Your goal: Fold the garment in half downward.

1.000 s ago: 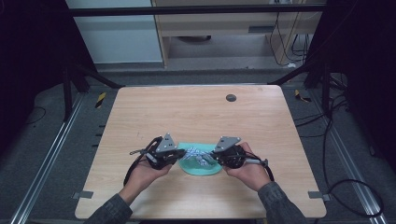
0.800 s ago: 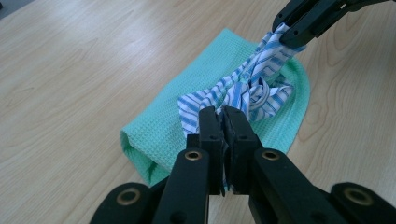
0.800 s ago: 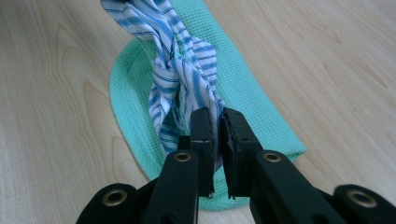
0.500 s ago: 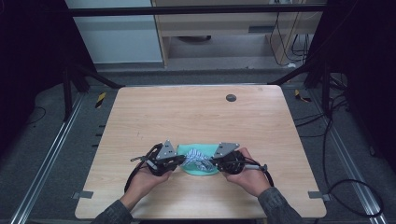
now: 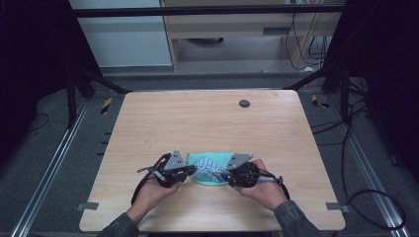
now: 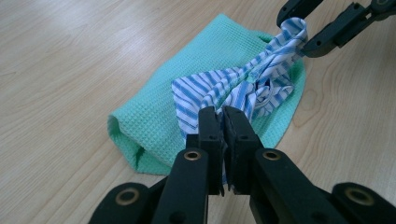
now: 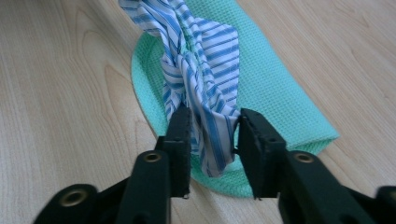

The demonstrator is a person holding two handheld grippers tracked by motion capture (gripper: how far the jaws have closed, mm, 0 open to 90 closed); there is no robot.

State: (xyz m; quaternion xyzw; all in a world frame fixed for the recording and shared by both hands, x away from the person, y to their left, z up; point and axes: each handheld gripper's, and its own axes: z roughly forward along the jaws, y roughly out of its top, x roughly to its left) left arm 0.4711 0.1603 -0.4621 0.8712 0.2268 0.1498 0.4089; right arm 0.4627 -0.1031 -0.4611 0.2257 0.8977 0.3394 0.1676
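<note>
Lying low in the middle of the high view, near the front edge of the wooden table [image 5: 207, 123], a folded green cloth [image 5: 210, 170] carries a bunched blue-and-white striped cloth [image 5: 208, 167] on top of it. The left gripper [image 5: 190, 171] comes in from the left of the pile and the right gripper [image 5: 225, 174] from the right, each held in a hand, both touching the striped cloth.

In the left gripper view, the two black jaws at bottom centre are pressed almost together on a near edge of the striped cloth [image 6: 224, 93], while the other gripper's jaws at the upper right pinch its far end, lifted off the green cloth [image 6: 187, 88].

In the right gripper view, the jaws stand somewhat apart with a thick fold of striped cloth [image 7: 201, 79] clamped between them, above the green cloth [image 7: 275, 88].
</note>
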